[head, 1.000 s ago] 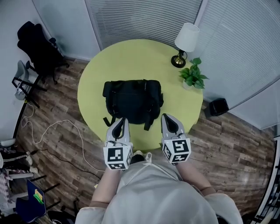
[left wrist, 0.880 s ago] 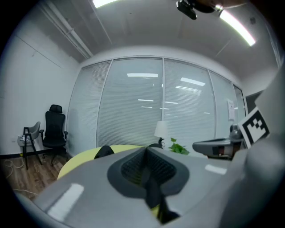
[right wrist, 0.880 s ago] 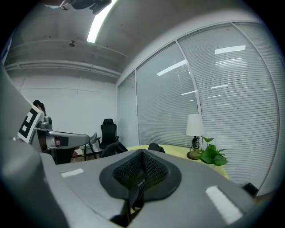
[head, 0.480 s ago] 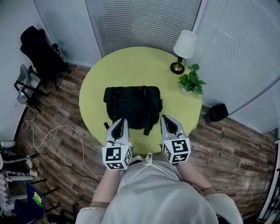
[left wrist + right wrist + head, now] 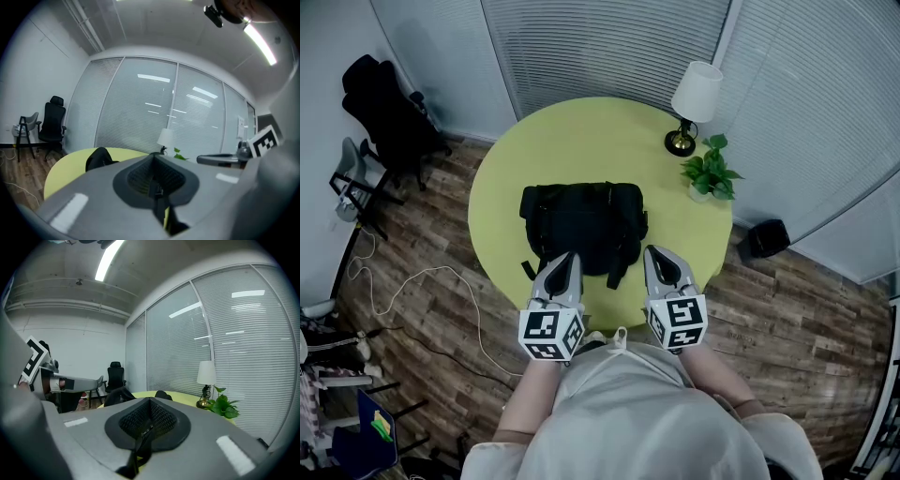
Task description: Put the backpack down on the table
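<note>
A black backpack (image 5: 582, 223) lies flat on the round yellow-green table (image 5: 581, 141), its straps trailing toward the near edge. My left gripper (image 5: 565, 260) hovers at the bag's near left corner, jaws shut with nothing between them. Shut and empty too, my right gripper (image 5: 655, 256) hangs just off the bag's near right corner. In the left gripper view only a black hump of the backpack (image 5: 98, 158) shows past the closed jaws. The right gripper view shows the backpack (image 5: 118, 395) as dark humps behind its closed jaws.
A table lamp with a white shade (image 5: 696, 91) and a small potted plant (image 5: 709, 172) stand at the table's far right. A black office chair (image 5: 386, 111) stands left of the table, a white cable (image 5: 441, 281) runs across the wood floor, and a black bin (image 5: 766, 238) sits at right.
The view shifted slightly, so the table and backpack sit a little lower in the picture. The left gripper has rolled a little. Both grippers stay shut near the bag's front edge.
</note>
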